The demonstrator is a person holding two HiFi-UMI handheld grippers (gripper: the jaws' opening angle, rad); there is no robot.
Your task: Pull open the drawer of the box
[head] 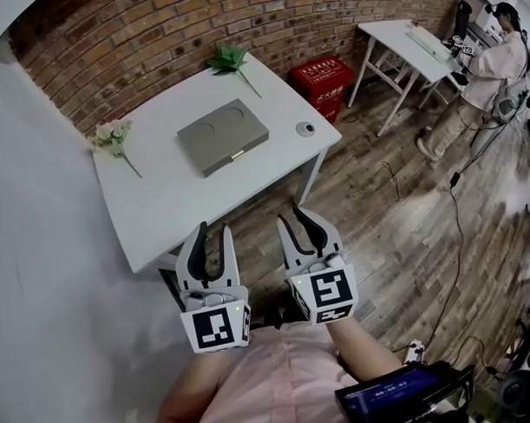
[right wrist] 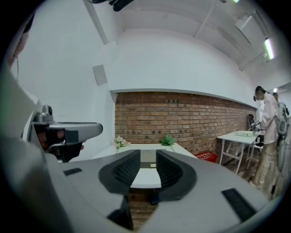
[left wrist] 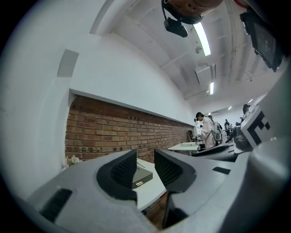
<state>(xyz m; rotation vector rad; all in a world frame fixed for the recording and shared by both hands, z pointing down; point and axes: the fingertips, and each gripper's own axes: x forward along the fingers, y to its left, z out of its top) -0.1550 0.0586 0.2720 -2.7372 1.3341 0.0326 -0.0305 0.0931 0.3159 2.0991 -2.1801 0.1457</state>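
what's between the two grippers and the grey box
Only a bare strip of the white table, seen in the head view; no object lies between the grey box and the left gripper or right gripper.

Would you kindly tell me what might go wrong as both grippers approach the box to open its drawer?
1. The box seems loose on the table; the right gripper pulling its small front tab may drag the whole box unless the left gripper steadies it.
2. The tab looks thin and low, so fingers may slip off.
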